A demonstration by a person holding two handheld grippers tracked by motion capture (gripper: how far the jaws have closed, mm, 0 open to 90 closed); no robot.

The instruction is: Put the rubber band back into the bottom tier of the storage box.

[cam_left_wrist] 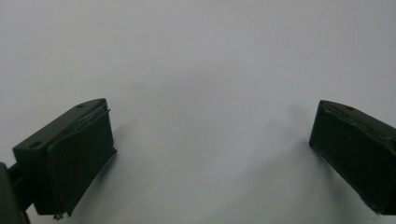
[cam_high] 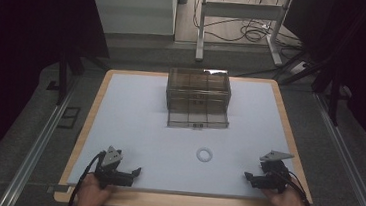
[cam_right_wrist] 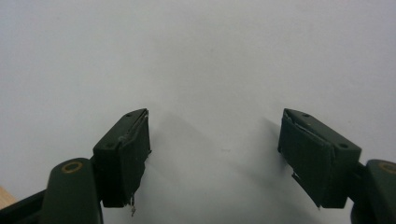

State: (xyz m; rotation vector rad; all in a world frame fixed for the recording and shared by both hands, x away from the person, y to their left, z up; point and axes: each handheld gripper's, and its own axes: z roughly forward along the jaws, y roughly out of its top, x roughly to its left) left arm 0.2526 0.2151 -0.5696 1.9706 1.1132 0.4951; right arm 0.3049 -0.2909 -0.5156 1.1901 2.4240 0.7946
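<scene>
A smoky clear plastic drawer box (cam_high: 198, 95) stands at the far middle of the white table top (cam_high: 139, 124), its bottom drawer (cam_high: 198, 119) pulled out toward me. A small white ring (cam_high: 204, 155) lies flat in front of it, right of centre. My left gripper (cam_high: 137, 171) rests near the front left edge, jaws pointing right; in the left gripper view (cam_left_wrist: 210, 140) they stand wide apart over bare white surface. My right gripper (cam_high: 247, 177) rests near the front right edge, pointing left; its jaws (cam_right_wrist: 215, 144) are open with nothing between them.
The table has a wooden rim (cam_high: 187, 202). Behind it stand a white cabinet (cam_high: 134, 8) and a desk frame (cam_high: 240, 27) with cables on the floor. Metal rails (cam_high: 36, 145) run along both sides of the table.
</scene>
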